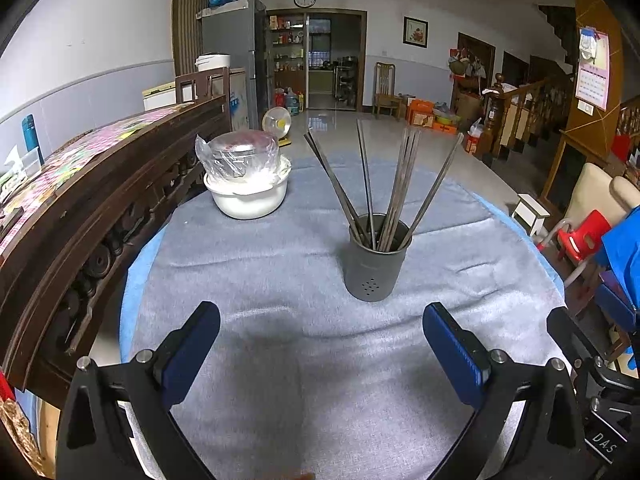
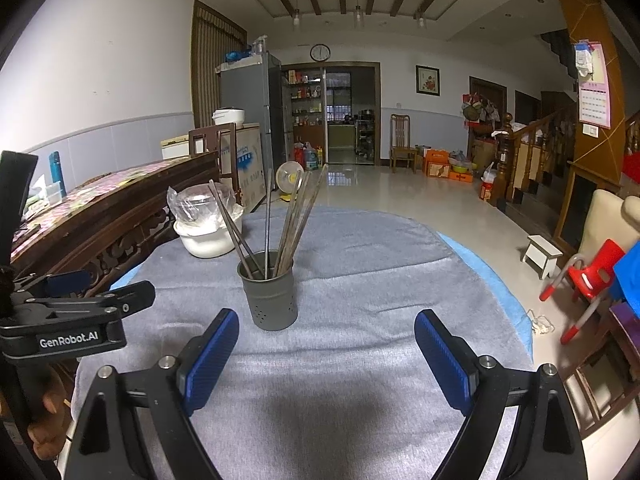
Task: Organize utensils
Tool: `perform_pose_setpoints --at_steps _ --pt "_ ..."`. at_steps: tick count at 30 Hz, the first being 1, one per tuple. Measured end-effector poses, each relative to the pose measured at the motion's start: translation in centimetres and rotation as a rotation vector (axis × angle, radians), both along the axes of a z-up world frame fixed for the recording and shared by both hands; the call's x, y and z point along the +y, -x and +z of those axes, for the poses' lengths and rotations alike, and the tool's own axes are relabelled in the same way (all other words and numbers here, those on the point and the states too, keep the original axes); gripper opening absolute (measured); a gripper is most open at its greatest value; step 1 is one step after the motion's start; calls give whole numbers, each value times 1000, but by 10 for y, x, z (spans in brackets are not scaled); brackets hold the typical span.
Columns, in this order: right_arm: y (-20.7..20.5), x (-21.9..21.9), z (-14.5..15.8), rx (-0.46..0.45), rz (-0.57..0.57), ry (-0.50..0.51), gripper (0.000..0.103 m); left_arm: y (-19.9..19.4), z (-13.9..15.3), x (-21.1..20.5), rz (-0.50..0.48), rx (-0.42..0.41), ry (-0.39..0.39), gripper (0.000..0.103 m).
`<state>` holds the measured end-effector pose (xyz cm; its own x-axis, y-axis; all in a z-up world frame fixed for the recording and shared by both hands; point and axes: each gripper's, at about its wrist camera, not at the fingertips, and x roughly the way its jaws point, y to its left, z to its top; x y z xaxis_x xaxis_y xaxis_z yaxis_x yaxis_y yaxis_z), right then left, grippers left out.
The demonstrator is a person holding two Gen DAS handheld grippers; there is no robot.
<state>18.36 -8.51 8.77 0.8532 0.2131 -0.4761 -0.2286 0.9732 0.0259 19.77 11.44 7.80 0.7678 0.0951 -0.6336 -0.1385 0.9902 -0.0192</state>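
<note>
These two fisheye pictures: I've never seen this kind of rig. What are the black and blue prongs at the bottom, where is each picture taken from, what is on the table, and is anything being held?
No robot arm is here: a person holds a two-finger claw in each hand, with a camera on each looking forward along the fingers. One picture looks out over the left claw, the other over the right claw. The blue prongs are the finger pads. The right view also shows the left claw's black body at its left edge.

On the grey cloth stands a dark grey utensil holder full of chopsticks. Behind it sits a white bowl bearing a plastic-wrapped metal container.

Both claws stand open over bare cloth, holding nothing.
</note>
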Motion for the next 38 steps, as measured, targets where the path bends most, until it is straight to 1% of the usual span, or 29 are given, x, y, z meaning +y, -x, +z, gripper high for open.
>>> perform_pose_setpoints --at_steps 10,29,35,38 --pt "1 0 0 -3 0 4 92 3 4 0 -3 -15 2 101" --pt "1 0 1 -3 0 5 92 3 5 -1 -7 -19 6 101" --pt "2 -1 1 -3 -1 4 92 5 6 -3 -11 -39 7 101" --pt "2 -1 1 -3 -1 6 92 4 6 -3 -11 -31 9 101"
